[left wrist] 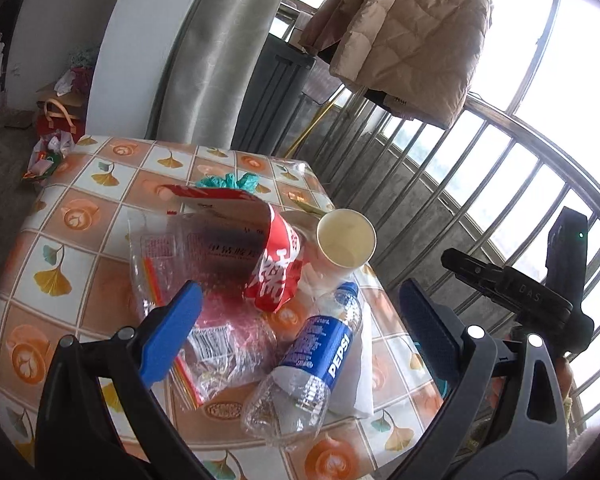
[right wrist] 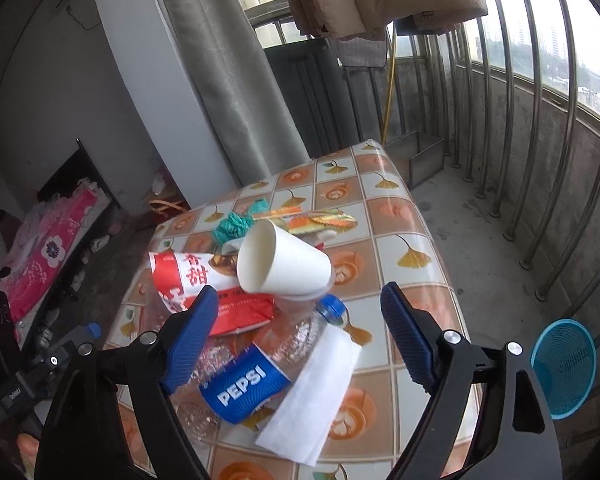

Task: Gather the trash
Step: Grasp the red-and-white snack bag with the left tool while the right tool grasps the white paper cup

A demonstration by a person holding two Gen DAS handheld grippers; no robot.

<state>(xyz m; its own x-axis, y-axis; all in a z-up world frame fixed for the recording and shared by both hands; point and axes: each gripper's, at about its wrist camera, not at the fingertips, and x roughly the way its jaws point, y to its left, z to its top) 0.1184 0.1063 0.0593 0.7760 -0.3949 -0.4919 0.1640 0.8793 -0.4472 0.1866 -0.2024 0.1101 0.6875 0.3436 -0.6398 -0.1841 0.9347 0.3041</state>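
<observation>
We see the bottle [right wrist: 260,364] lying just ahead of the right hand-held gripper [right wrist: 296,336] on the desk [right wrist: 404,216] — cap pointing away. Both hand-held grippers gape wide, empty — the left [left wrist: 300,332] hovers equally near.

Tiled-pattern table [right wrist: 404,216], Pepsi bottle [right wrist: 260,376], napkin [right wrist: 312,404], wrappers [right wrist: 236,308]

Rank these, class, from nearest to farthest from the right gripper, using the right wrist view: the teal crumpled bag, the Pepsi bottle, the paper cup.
1. Pepsi bottle, lying just below the open right gripper.
2. Paper cup, tipped on the pile, mid-table.
3. Teal crumpled bag, behind the cup.
</observation>
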